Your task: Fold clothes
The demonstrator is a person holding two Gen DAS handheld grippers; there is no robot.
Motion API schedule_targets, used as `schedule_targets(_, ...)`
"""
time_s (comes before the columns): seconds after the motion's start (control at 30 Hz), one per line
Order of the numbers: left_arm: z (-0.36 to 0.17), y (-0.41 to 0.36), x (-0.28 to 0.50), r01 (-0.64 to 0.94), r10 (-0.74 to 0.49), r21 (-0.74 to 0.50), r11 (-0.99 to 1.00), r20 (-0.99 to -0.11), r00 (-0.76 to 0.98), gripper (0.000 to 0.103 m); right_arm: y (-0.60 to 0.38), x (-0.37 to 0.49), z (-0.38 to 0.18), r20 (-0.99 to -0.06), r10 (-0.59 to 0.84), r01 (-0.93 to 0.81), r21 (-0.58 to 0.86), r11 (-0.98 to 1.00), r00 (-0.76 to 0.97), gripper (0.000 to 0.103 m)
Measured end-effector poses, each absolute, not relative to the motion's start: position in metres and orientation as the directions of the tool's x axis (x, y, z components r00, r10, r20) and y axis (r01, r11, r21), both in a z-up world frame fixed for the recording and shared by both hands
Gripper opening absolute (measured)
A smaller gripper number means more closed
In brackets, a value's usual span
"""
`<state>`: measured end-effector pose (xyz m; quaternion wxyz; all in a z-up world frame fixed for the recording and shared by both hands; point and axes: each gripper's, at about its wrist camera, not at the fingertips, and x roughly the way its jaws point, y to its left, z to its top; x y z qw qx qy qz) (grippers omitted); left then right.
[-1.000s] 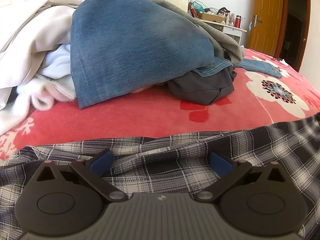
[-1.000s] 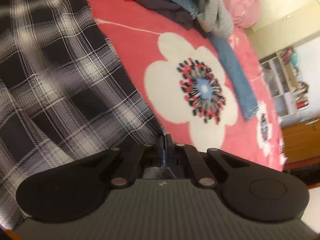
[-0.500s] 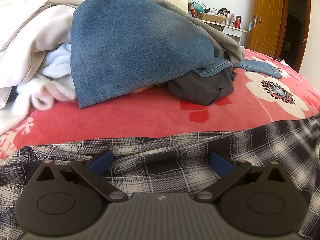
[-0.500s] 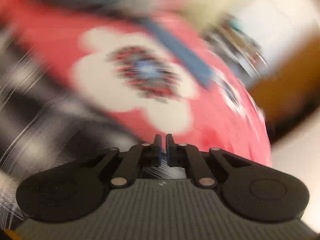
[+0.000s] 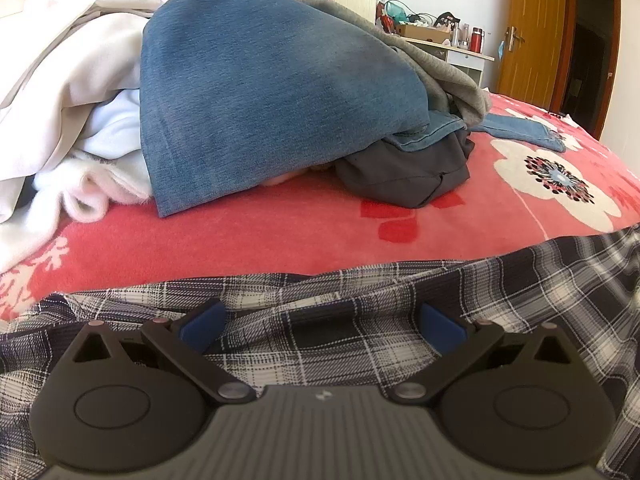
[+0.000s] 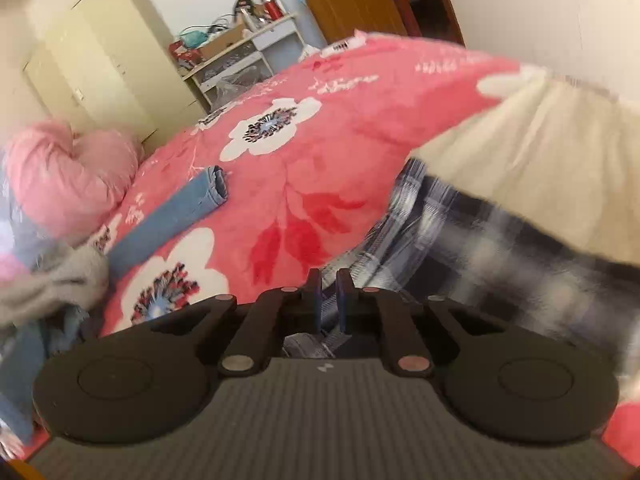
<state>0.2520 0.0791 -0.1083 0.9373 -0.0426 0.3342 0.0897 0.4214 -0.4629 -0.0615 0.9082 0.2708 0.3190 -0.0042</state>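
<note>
A black-and-white plaid shirt (image 5: 360,280) lies spread on the red flowered bedspread (image 5: 240,240), close under my left gripper (image 5: 320,320). That gripper is open, its blue pads wide apart over the cloth and gripping nothing. In the right wrist view the plaid shirt (image 6: 460,232) runs off to the right, blurred. My right gripper (image 6: 328,292) is at the shirt's edge with its jaws opening. Only a narrow gap separates them, and plaid cloth shows through it.
A pile of clothes rises behind the shirt: blue denim (image 5: 260,100), a dark grey garment (image 5: 404,176), white cloth (image 5: 60,100). A jeans leg (image 6: 172,216) and a pink pillow (image 6: 68,176) lie on the bed. Blurred cream cloth (image 6: 540,168) covers the shirt's right part. Cluttered shelf (image 6: 240,52), wardrobe (image 6: 108,60), door (image 5: 532,32).
My right gripper has rolled and swung across the bed, so its view went from tilted to upright. Its jaws went from fully shut to slightly apart. The left gripper has not moved.
</note>
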Motion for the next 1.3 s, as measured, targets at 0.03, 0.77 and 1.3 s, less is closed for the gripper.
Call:
schedule_targets(0.03,-0.108,0.079,0.252,-0.196,0.14,-0.02,0.98,-0.634,0.76,0.103,-0.462,0.425,-0.066,-0.585,0.191,0.185,0.522,0.833,0.789,0.01)
schedule_targets(0.77,-0.108,0.079,0.252,-0.196,0.139,-0.021,0.98,-0.633,0.761,0.103,-0.454,0.424,-0.09,-0.621,0.357,0.261,0.684,0.681,0.698,0.03)
schedule_targets(1.3,-0.108,0.079,0.252,-0.195,0.138,-0.021,0.981,-0.634,0.761,0.103,-0.475,0.46,-0.107,-0.651,0.131,0.391,0.591,0.706,0.748,0.014)
